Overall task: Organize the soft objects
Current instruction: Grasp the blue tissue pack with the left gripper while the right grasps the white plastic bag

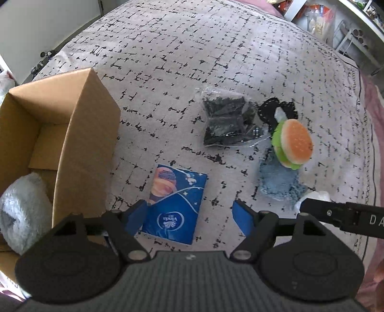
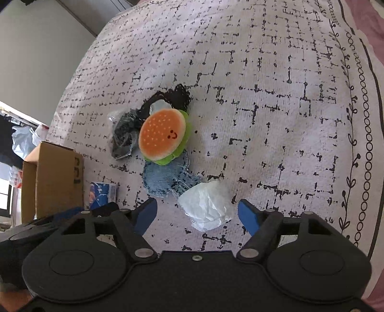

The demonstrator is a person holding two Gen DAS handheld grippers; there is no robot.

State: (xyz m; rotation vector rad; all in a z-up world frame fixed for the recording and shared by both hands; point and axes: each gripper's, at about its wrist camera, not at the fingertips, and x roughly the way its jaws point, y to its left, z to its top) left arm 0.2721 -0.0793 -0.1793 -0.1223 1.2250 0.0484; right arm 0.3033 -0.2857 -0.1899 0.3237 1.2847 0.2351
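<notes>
In the left wrist view my left gripper (image 1: 189, 216) is open above a blue tissue pack (image 1: 176, 204) lying on the patterned bedspread. A cardboard box (image 1: 79, 144) stands at the left with a grey fluffy object (image 1: 24, 213) inside. A burger plush (image 1: 294, 144) lies on a blue denim piece (image 1: 276, 182), beside a clear bag of black items (image 1: 225, 124) and black lace (image 1: 271, 108). In the right wrist view my right gripper (image 2: 198, 216) is open around a white crumpled bag (image 2: 206, 206). The burger plush (image 2: 163, 134), denim (image 2: 165, 177) and box (image 2: 57, 172) lie beyond.
The bedspread (image 1: 216, 48) spreads wide behind the objects. Shelves with clutter (image 1: 319, 16) stand past the bed at the upper right. A plastic bag (image 2: 24, 139) lies off the bed at the left. My right gripper's body (image 1: 343, 218) reaches in at the right.
</notes>
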